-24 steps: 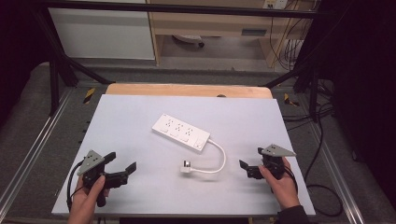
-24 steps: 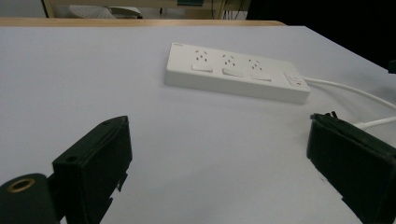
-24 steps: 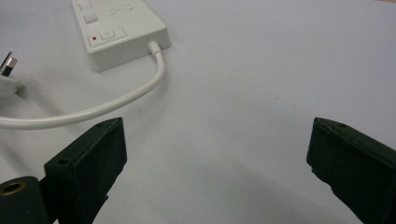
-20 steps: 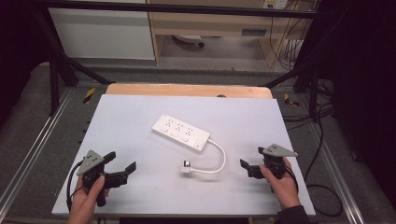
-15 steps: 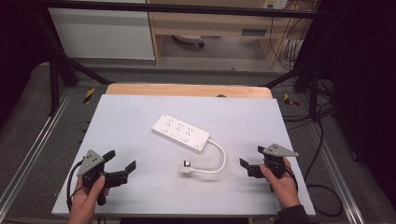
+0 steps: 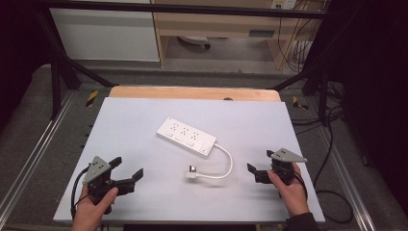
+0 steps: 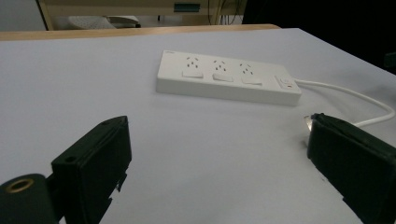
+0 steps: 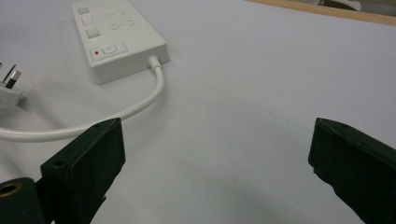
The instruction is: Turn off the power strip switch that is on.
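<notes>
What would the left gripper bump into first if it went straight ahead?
Probably the power strip. The left gripper is open, low over the table, with bare surface ahead and the strip lying across its line. The plug sits off to one side, though depth is hard to judge.

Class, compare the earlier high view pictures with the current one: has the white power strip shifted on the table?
No. The power strip lies at the same slant, equally far from the table's wooden far edge, as before.

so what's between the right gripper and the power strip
In the high view, the white cord curves across that stretch between the right gripper and the power strip, ending at the plug; otherwise bare table.
</notes>
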### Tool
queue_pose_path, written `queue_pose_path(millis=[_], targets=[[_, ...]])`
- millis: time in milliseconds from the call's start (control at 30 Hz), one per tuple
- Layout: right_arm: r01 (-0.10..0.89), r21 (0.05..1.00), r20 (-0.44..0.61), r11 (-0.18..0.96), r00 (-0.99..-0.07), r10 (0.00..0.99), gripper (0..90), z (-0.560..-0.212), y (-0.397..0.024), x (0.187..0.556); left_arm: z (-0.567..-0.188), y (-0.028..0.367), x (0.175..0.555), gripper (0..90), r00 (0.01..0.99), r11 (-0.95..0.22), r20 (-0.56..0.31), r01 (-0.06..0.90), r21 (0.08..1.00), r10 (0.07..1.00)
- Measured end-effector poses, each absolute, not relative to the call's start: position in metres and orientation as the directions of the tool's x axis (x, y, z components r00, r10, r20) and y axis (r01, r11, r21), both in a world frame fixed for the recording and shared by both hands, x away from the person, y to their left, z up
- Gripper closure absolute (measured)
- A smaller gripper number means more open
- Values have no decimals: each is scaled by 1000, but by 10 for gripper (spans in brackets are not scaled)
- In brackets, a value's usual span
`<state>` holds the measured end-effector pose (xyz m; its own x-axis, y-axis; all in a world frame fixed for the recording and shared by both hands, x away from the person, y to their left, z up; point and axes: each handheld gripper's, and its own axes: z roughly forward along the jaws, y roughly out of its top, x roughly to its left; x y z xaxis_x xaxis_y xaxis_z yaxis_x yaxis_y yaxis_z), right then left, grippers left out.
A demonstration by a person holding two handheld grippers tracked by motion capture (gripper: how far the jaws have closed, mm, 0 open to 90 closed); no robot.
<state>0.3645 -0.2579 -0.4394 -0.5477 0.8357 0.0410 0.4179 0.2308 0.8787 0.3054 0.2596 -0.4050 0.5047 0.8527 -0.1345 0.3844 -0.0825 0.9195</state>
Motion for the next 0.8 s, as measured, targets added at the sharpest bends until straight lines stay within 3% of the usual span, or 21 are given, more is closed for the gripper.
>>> queue_pose_path(millis=[800], targets=[[396,881,26,260,-588,809,40,-438,-251,362,-362,231,326,66,573,-90,-162,386,918,804]])
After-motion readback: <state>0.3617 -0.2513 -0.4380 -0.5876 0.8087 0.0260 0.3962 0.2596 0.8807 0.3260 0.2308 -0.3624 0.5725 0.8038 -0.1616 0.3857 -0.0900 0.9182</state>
